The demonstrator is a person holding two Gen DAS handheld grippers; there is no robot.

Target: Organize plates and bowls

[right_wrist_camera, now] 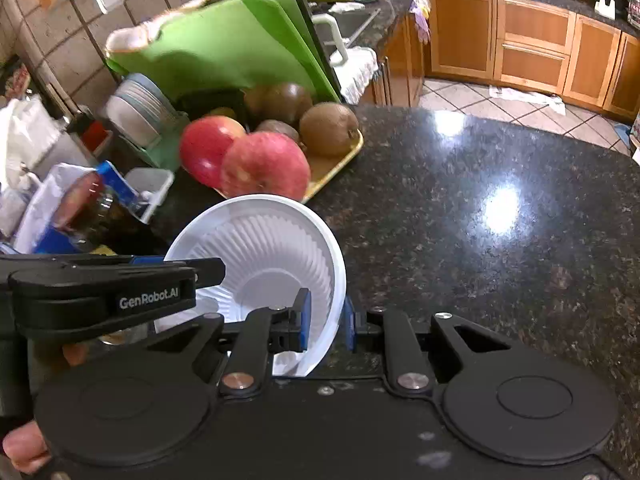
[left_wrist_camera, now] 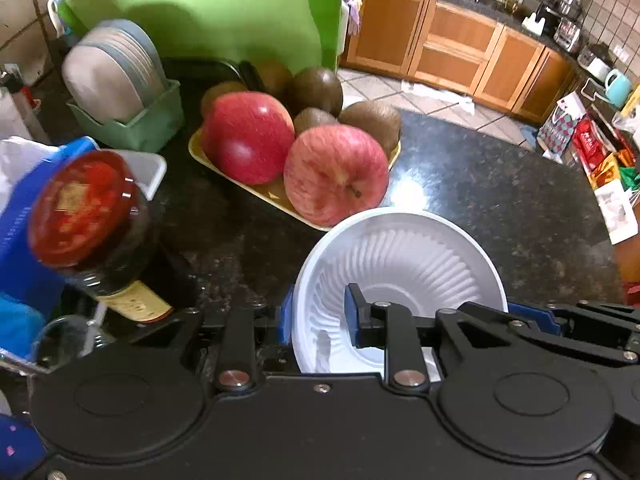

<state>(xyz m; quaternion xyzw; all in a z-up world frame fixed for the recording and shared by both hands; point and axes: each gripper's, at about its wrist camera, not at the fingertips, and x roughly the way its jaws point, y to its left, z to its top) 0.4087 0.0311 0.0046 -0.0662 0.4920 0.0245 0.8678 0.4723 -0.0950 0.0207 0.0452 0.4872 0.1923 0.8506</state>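
A white ribbed disposable bowl hangs tilted over the dark granite counter, held from both sides. My left gripper is shut on its left wall, with one blue pad outside the rim and one inside. My right gripper is shut on the opposite rim, which runs between its two blue pads. A finger of the left gripper shows in the right wrist view, reaching across the bowl. A stack of grey and white plates stands on edge in a green rack at the back left.
A yellow tray of apples and kiwis lies just beyond the bowl. A red-lidded jar and blue packaging crowd the left. A green cutting board leans behind. The granite counter spreads to the right.
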